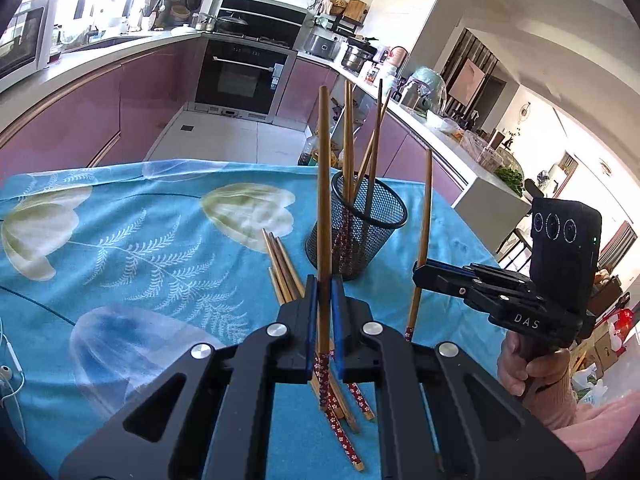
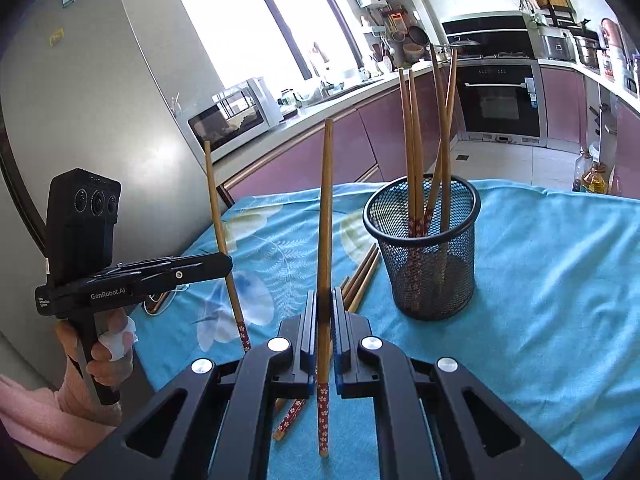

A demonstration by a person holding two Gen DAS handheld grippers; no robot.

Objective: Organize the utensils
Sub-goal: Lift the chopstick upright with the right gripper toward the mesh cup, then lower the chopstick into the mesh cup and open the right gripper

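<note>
left gripper (image 1: 324, 280): jaws clamped on one chopstick (image 1: 323, 184), held near upright, patterned red end below the jaws, plain tip up.
right gripper (image 2: 325, 292): jaws clamped on a second chopstick (image 2: 325, 216), same pose, red end hanging clear below.
mesh cup (image 1: 356, 224): black wire holder, standing on the tabletop just beyond both grippers, slightly right in the left wrist view; already carrying several chopsticks, red ends down, leaning against the rim.
loose chopsticks (image 1: 284, 268): small bundle lying flat on the tabletop, near the cup's left side, partly under the left gripper.
tabletop (image 1: 120, 240): blue floral cloth, soft surface, cup probably easy to nudge.
step in hand: carry both sticks to the cup, drop red end first, matching those inside.
clearance: lift until red ends pass above the rim before moving across; otherwise likely to hook the mesh and tip the cup.
sequence: better one at a time; two grippers over one narrow mouth risk a clash.
entry: aim for the open gap at the near side of the mouth, away from the leaning sticks, which fan across the far side.
release: lower the end well inside before opening the jaws; early drop likely to bounce out.
angle: keep near vertical, slight lean toward the rim acceptable.
remaining: bundle on the cloth not yet collected.
</note>
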